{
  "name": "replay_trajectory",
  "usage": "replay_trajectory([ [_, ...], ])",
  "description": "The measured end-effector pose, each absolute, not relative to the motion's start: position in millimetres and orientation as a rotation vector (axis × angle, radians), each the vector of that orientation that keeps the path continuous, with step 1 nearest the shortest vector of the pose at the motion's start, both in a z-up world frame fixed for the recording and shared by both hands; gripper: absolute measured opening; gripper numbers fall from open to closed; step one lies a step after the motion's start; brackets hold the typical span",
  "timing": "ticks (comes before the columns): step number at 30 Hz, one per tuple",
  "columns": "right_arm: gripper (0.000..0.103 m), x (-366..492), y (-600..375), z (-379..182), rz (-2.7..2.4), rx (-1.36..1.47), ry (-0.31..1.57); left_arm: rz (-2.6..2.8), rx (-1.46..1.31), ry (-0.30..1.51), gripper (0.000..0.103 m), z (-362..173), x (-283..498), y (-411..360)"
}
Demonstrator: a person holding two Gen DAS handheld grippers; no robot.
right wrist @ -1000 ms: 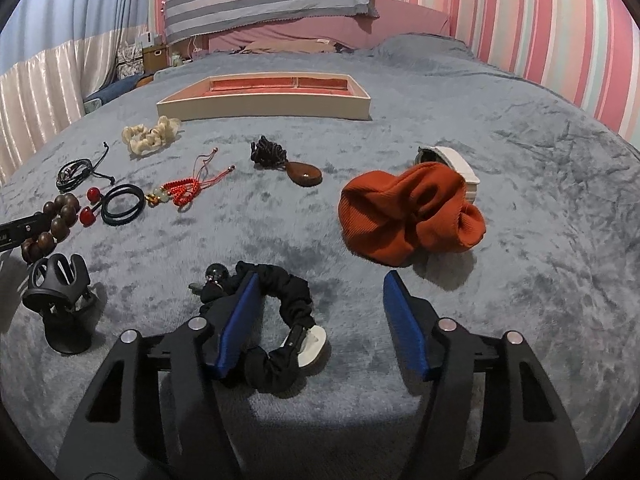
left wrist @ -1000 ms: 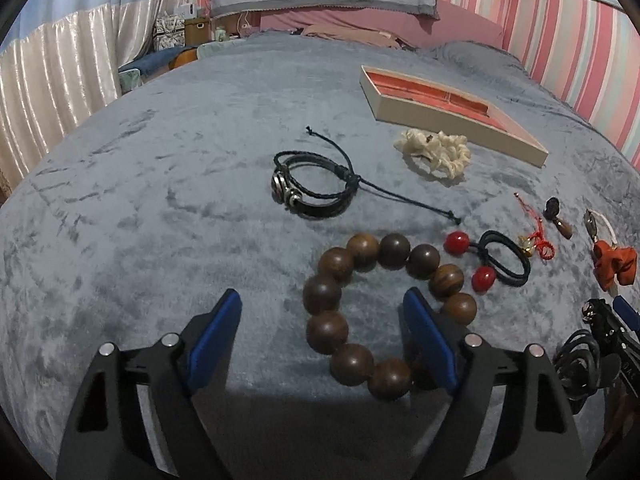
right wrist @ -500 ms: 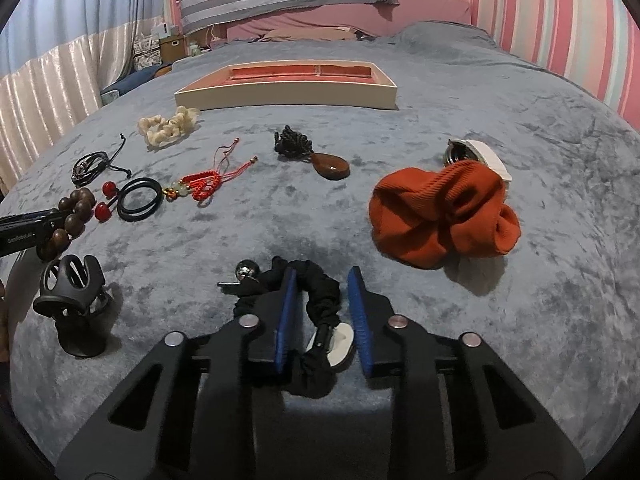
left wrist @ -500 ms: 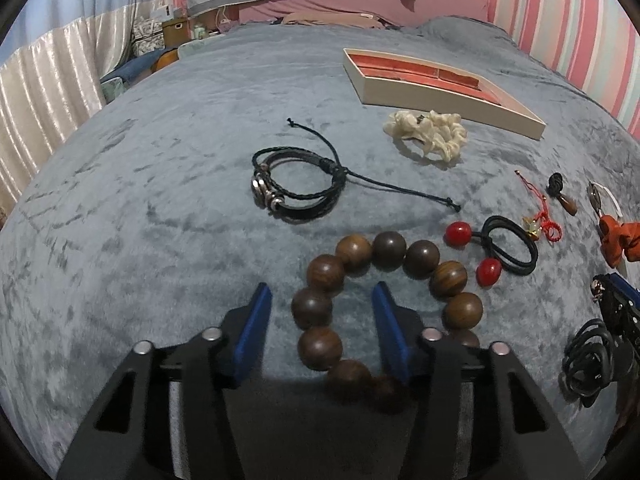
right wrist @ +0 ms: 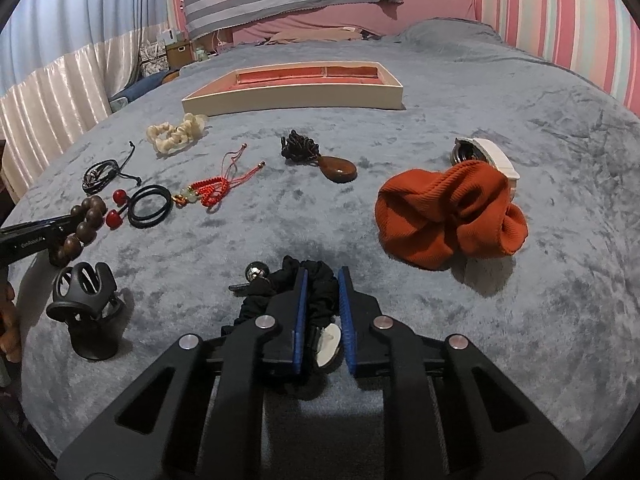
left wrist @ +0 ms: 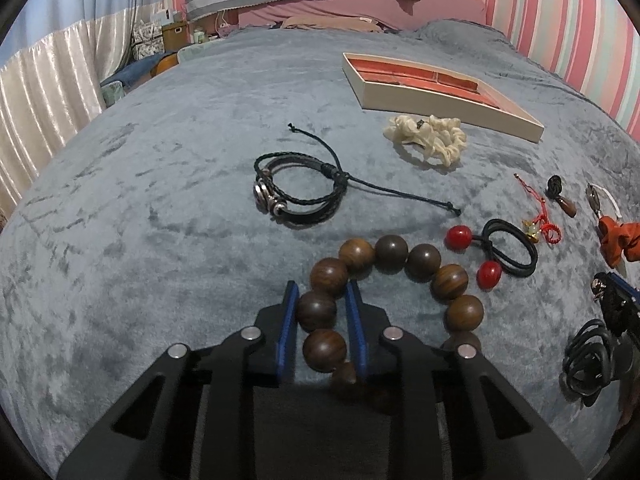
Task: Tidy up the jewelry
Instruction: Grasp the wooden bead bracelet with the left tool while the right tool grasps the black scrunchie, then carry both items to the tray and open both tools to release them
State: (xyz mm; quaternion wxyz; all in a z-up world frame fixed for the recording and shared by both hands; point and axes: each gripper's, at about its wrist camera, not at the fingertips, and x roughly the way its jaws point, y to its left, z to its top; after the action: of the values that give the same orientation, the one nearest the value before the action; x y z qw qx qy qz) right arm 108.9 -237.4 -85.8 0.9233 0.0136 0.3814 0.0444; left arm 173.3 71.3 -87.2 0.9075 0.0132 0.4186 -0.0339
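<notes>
Both tongs have closed since a second ago: the left gripper (left wrist: 322, 320) pinches the wooden bead bracelet (left wrist: 390, 280), the right gripper (right wrist: 322, 304) the black scrunchie (right wrist: 300, 292), both on the blanket (left wrist: 160, 200). Round beads may slip when lifted.

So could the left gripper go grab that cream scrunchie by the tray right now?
Probably not yet. The path across the blanket to the cream scrunchie looks free, but the left gripper is already shut on the wooden bead bracelet, so its fingers are occupied until it drops that off.
</notes>
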Motion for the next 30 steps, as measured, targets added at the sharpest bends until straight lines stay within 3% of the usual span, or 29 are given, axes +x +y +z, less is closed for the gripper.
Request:
replay_trajectory([
  [18, 0.016, 135, -227, -44, 0.135, -0.012, 0.631, -0.082, 0.055, 0.661, 0.019, -37, 164, 59],
  [30, 0.015, 199, -230, 1, 0.151, -0.013, 0.528, -0.145, 0.099, 0.547, 0.019, 19, 223, 25],
])
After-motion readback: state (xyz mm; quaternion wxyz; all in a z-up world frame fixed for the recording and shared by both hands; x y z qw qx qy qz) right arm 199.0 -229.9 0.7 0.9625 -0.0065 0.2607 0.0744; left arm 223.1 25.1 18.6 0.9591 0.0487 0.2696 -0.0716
